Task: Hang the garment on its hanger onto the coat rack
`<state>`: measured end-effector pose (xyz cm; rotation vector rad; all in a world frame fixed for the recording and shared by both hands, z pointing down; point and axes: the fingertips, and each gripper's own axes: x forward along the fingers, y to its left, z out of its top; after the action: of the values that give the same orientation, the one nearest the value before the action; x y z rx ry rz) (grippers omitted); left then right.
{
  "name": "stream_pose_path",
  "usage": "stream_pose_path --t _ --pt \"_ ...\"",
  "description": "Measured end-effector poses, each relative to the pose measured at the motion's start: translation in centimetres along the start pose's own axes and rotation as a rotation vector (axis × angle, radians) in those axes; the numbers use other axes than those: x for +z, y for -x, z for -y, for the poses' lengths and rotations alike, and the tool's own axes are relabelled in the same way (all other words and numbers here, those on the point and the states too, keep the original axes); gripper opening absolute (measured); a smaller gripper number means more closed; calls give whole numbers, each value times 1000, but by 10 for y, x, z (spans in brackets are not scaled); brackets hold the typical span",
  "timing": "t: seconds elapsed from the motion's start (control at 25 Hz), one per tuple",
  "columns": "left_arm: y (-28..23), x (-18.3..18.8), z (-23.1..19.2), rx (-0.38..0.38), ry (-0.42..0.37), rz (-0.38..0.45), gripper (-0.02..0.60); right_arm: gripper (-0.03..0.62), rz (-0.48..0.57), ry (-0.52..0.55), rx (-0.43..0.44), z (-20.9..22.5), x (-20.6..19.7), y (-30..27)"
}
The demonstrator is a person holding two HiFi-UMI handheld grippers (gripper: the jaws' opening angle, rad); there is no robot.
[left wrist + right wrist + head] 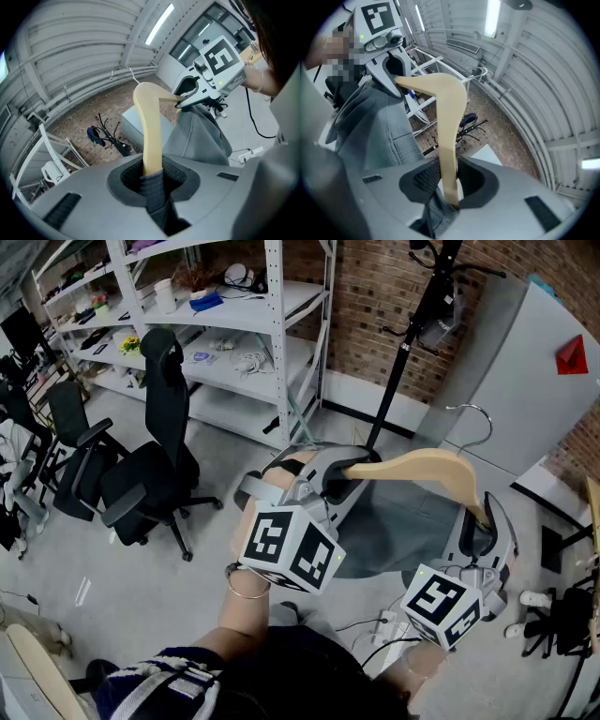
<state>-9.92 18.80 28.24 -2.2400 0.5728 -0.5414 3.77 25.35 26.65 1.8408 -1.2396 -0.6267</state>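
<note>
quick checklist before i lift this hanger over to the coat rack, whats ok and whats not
1. Left gripper clamped on one end of the hanger: ok.
2. Right gripper clamped on the other end: ok.
3. Garment draped on the hanger: ok.
4. Hook free and pointing up: ok.
5. Coat rack in sight ahead: ok.
6. Hook at a rack peg: not ok, well apart from it.

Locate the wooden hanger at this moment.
The wooden hanger is right of centre in the head view, its ends clamped in the left tongs and right tongs, grey garment draped beneath, the black coat rack beyond.
</note>
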Motion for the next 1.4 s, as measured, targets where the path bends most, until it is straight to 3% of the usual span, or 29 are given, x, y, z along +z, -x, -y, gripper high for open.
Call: stream_pose_path --t 0.8,1.4 --pt "-28 18 3 71 0 -28 60 107 85 2 27 20 -21 -28" --pt "-119 -18 -43 64 1 -10 60 107 75 -8 25 17 -24 -134"
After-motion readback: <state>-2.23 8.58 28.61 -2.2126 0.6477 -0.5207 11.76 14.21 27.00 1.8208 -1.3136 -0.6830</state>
